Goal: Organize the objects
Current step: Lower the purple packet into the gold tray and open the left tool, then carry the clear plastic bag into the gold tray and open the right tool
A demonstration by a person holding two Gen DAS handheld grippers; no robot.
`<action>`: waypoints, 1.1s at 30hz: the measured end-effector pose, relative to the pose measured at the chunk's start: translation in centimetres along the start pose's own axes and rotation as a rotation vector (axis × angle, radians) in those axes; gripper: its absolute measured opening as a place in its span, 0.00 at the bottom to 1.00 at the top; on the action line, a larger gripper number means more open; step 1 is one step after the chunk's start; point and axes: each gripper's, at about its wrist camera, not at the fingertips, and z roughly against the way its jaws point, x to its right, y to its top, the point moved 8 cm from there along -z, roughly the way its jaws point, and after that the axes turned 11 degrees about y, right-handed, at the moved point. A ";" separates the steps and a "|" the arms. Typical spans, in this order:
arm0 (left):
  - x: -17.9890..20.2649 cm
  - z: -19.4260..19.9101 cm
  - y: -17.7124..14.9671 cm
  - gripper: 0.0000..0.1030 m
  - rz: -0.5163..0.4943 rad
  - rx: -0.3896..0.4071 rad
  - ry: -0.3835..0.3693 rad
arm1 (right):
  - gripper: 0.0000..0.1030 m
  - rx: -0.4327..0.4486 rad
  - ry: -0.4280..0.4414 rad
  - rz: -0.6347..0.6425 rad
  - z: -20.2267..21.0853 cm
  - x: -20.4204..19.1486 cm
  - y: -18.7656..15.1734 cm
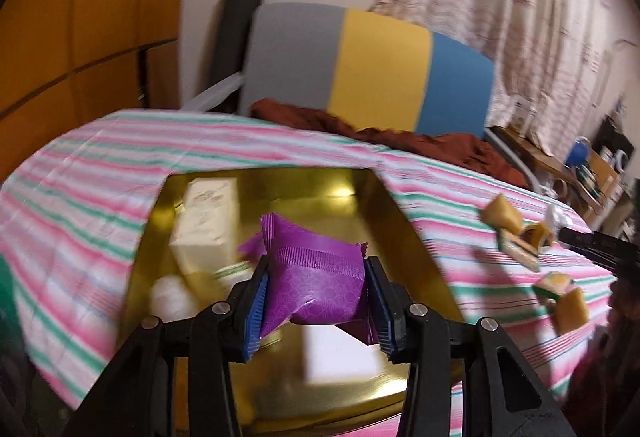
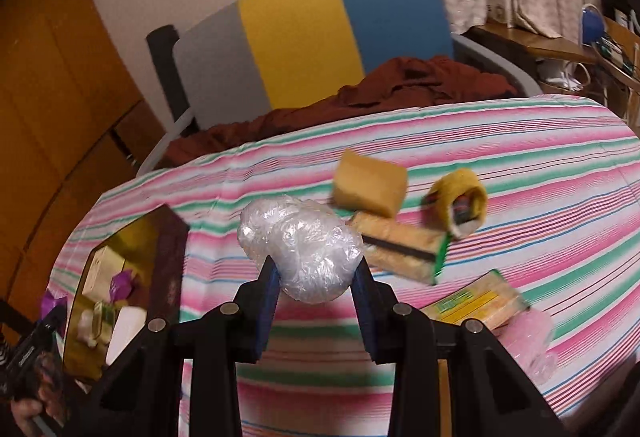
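Observation:
My left gripper [image 1: 316,289] is shut on a purple packet [image 1: 312,273] and holds it above a gold tin [image 1: 404,233] on the striped tablecloth. Inside the tin lie a cream box [image 1: 206,217], a white round item [image 1: 172,297] and a white block [image 1: 340,357]. My right gripper [image 2: 316,277] is shut on a clear plastic-wrapped lump [image 2: 300,241] above the cloth, to the right of the gold tin [image 2: 86,317]. The left gripper [image 2: 32,357] with the purple packet [image 2: 50,301] shows at the far left of the right wrist view.
Yellow sponges [image 2: 368,187], a yellow roll [image 2: 460,201] and flat packets [image 2: 476,303] lie scattered on the striped tablecloth [image 2: 540,165]. A pink wrapped item [image 2: 532,345] sits near the right edge. Behind the table stands a grey, yellow and blue chair [image 2: 300,37] with a rust-red cloth [image 2: 400,85].

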 end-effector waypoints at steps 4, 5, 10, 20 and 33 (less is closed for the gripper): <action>-2.9 -1.2 -2.4 0.44 0.030 -0.065 0.034 | 0.34 -0.046 0.031 0.049 -1.0 -2.1 -1.4; -3.3 -1.5 -3.0 0.44 0.034 -0.079 0.043 | 0.34 -0.057 0.033 0.057 -1.3 -2.4 -1.7; -4.2 -3.0 -5.6 0.53 0.014 -0.134 0.086 | 0.34 -0.115 0.051 0.081 -3.0 -3.9 -3.9; -5.4 -1.1 -5.0 0.76 0.039 -0.069 0.103 | 0.34 -0.241 -0.026 0.074 -6.5 -2.6 -7.4; -9.6 2.0 -4.3 0.78 0.122 -0.040 0.124 | 0.34 -0.228 0.003 0.072 -7.5 -4.4 -7.3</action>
